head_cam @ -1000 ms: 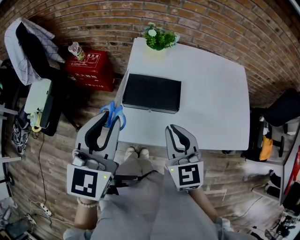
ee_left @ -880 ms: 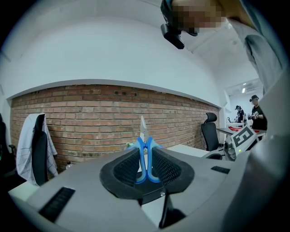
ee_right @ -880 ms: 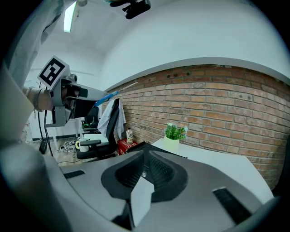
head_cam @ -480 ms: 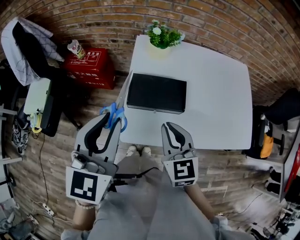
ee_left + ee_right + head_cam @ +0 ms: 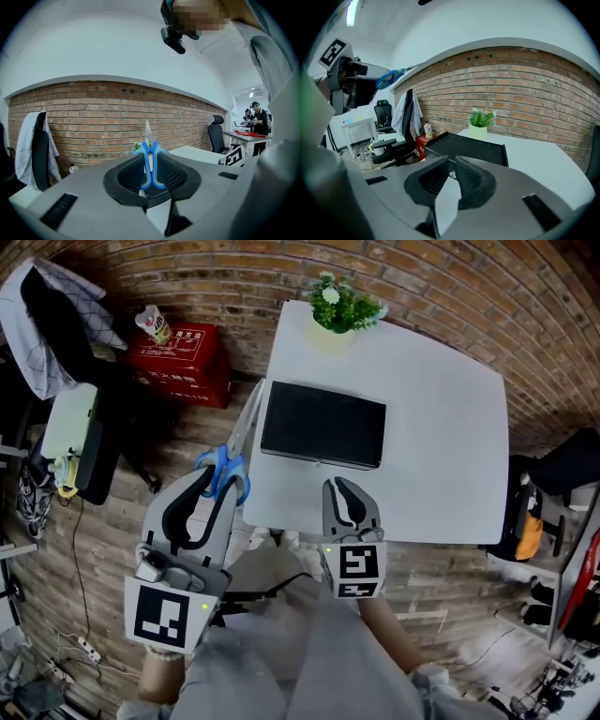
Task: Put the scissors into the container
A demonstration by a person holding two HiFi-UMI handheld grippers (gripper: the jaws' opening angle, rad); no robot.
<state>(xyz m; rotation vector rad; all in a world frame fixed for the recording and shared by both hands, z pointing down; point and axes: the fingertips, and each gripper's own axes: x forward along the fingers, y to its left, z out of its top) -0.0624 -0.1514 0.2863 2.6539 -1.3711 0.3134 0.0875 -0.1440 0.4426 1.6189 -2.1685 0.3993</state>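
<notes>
Observations, nearest first.

1. The left gripper [image 5: 220, 484] is clamped on a pair of blue-handled scissors with pale metal blades [image 5: 228, 463]. In the left gripper view, the two blue handle loops [image 5: 151, 159] stand upright side by side between the ribbed black pads, which press on them from either side. The blades project up and forward beyond the fingertips.
2. The right gripper [image 5: 343, 489] sits over the near edge of the white rectangular table [image 5: 441, 437]. Its jaws are drawn together with only a narrow slit between them, and nothing is held [image 5: 451, 169].
3. The scissors are outside the container. From the head view they hang over the wooden floor just off the table's left edge, with the blades running alongside that edge.
4. The black shallow rectangular container [image 5: 323, 423] lies on the table, ahead and to the right of the scissors and directly ahead of the right gripper. Scissors and container are apart.
5. Farther off, a green potted plant [image 5: 342, 304] stands at the table's far edge, before a red brick wall [image 5: 450, 287].
6. A red box [image 5: 183, 367] rests on the floor left of the table.
</notes>
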